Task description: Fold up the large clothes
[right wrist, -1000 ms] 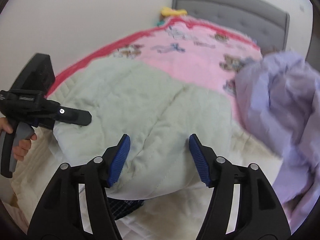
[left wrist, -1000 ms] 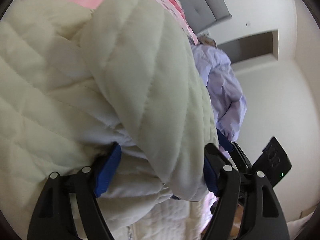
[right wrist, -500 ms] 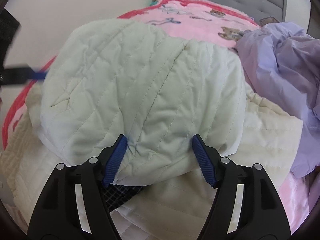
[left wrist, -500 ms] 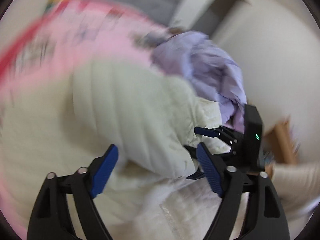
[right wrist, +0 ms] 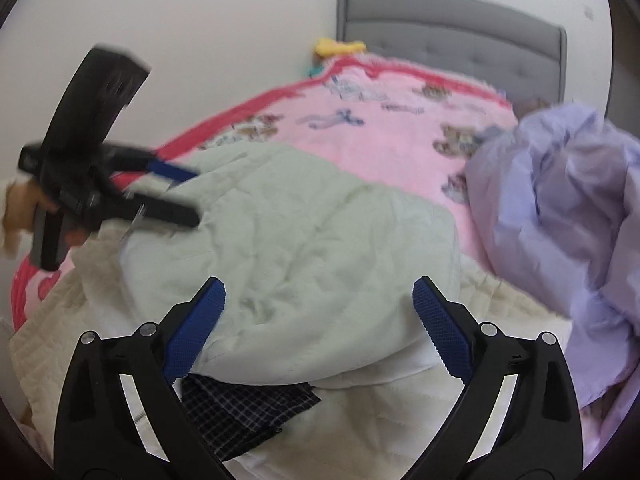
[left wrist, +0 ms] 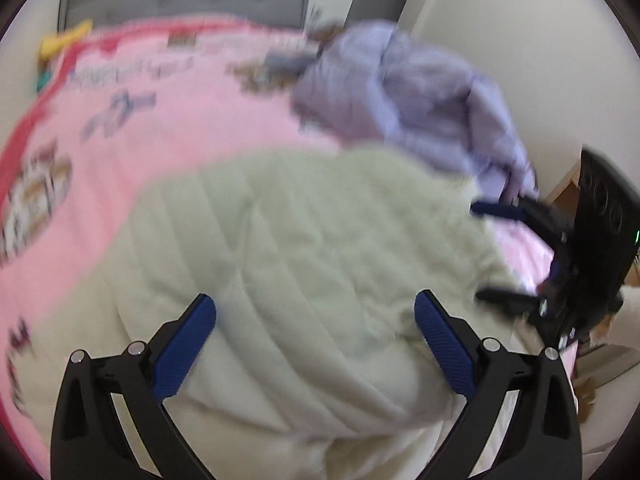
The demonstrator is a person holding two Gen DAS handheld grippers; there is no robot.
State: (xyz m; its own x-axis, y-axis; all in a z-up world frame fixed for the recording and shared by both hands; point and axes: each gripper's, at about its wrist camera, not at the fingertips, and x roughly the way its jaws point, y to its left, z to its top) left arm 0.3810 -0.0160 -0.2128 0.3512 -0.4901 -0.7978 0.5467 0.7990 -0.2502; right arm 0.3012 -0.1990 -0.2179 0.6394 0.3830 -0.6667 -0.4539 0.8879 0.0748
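Note:
A pale quilted jacket [right wrist: 312,232] lies folded over on the bed, with a dark plaid lining or cloth [right wrist: 248,412] showing under its near edge. My right gripper [right wrist: 318,286] hovers at that near edge with its jaws opening; the fold sits ahead of the pads and is not pressed. At the jacket's left side my left gripper [right wrist: 194,197] points in, its jaws also opening and nothing pinched. The left wrist view is blurred: the jacket [left wrist: 320,248] fills the space ahead of the left gripper [left wrist: 314,304], and the right gripper [left wrist: 492,252] shows at the right edge.
A pink printed blanket [right wrist: 380,120] covers the bed. A crumpled lilac garment [right wrist: 560,208] lies heaped on the right. The grey headboard [right wrist: 452,32] and a yellow toy [right wrist: 340,46] stand at the far end against the wall. A hand [right wrist: 20,208] holds the left gripper.
Both grippers have widened and let go of the jacket's fold, which has dropped flat onto the bed. The left gripper rolled upright and swung across; the right one stayed in place.

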